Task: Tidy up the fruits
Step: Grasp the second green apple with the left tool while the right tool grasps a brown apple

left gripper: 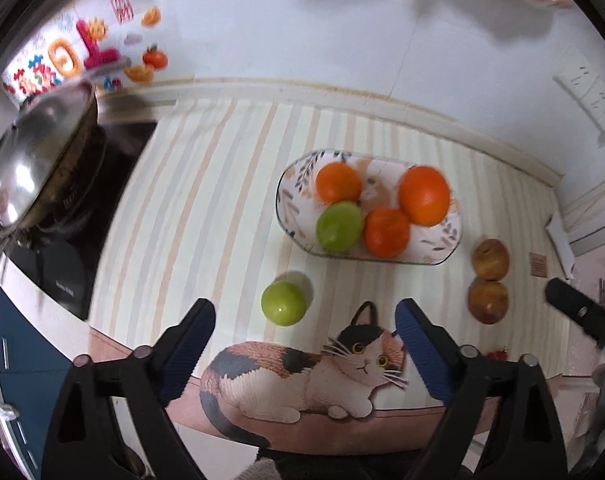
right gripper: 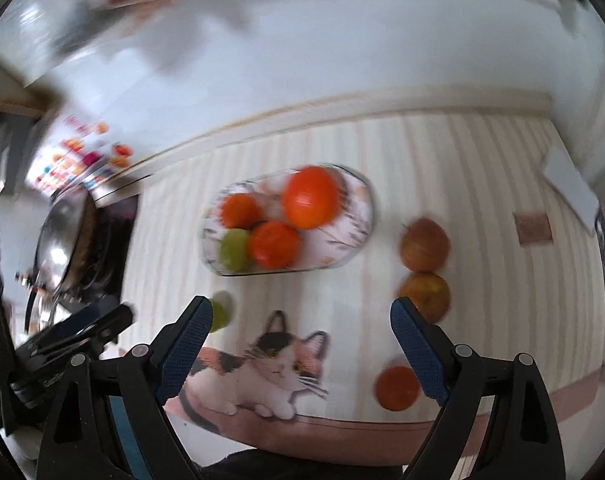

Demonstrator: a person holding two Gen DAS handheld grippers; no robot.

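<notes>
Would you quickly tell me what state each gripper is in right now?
Left gripper: open, holding nothing; the green fruit lies on the mat beyond it.
Right gripper: open, holding nothing.

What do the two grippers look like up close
Both match: the left gripper and right gripper have black plastic frames with triangular cut-outs, round grey rivets at the joints, and two angled fingers faced with textured blue pads. No cables or sleeves show.

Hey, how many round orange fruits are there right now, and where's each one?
4. Three round orange fruits sit in the oval patterned dish: back left, back right, front. A fourth lies on the striped mat near the front edge. Others could be hidden.
</notes>
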